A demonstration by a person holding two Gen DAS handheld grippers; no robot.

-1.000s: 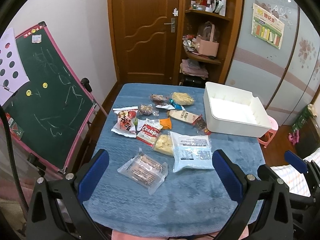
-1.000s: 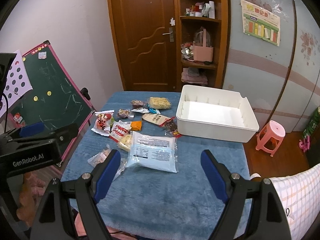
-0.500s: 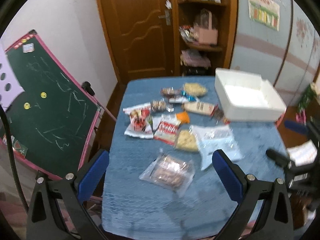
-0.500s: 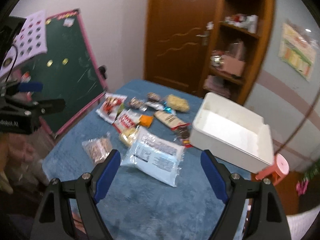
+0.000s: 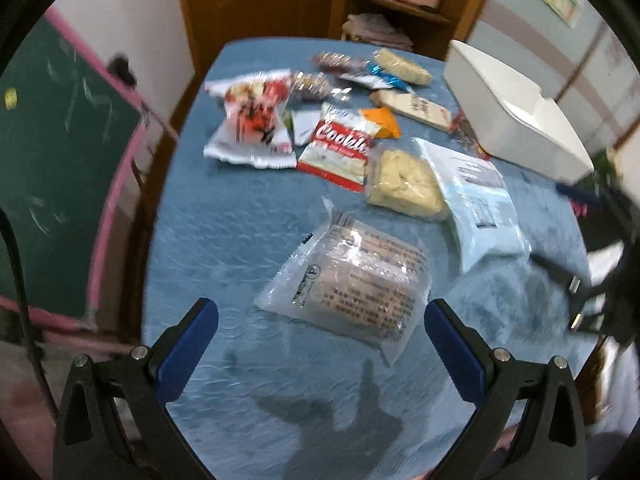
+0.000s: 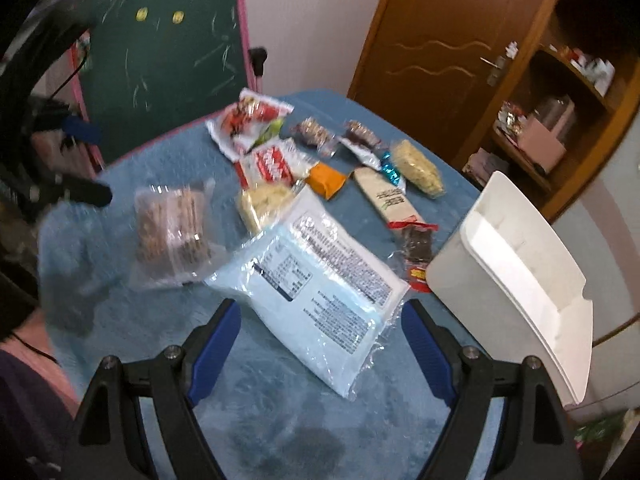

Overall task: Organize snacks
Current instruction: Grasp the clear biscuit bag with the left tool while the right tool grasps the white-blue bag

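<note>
Several snack packs lie on a blue-covered table (image 5: pixel 224 240). My left gripper (image 5: pixel 320 344) is open and empty, just in front of a clear pack of brown biscuits (image 5: pixel 360 280), also in the right wrist view (image 6: pixel 172 228). My right gripper (image 6: pixel 320 344) is open and empty, its jaws either side of the near end of a light blue pack (image 6: pixel 320 280), seen too in the left wrist view (image 5: pixel 480 208). A white bin (image 6: pixel 516 276) stands empty at the right; it shows in the left wrist view (image 5: pixel 516 112).
Farther back lie a red cookie pack (image 5: pixel 340 148), a red-and-white bag (image 5: pixel 252 124), a yellow cracker pack (image 5: pixel 404 184), an orange packet (image 6: pixel 326 178) and a long beige bar (image 6: pixel 388 200). A green chalkboard (image 6: pixel 160 40) stands left of the table. A door and shelves are behind.
Both grippers have moved down and closer to the table. The left now faces the biscuit pack, the right the blue pack. Both stay open.
</note>
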